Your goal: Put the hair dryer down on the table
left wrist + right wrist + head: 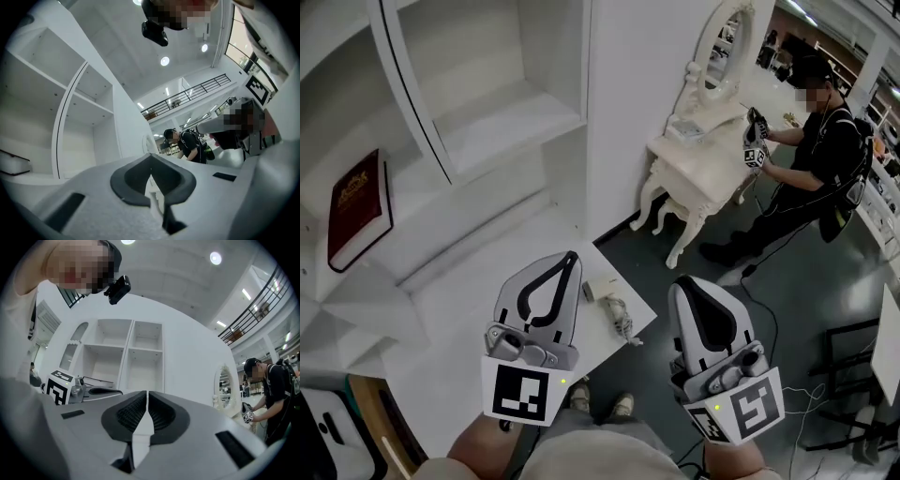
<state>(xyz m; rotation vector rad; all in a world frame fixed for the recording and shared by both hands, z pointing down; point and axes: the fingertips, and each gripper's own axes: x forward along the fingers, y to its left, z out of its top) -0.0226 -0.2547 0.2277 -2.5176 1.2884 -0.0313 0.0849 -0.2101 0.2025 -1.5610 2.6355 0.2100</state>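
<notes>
The hair dryer is small and cream-white and lies on the white table near its right corner, its braided cord trailing to the table edge. Both grippers are held high, close to the head camera and well above the table. My left gripper hangs just left of the dryer in the head view, jaws shut and empty. To the right of the table corner, over the dark floor, my right gripper is also shut with nothing between its jaws.
A white shelf unit stands behind the table, with a red book on a left shelf. A cream vanity table with a mirror stands at the back right, another person beside it. Cables and a black frame are on the floor.
</notes>
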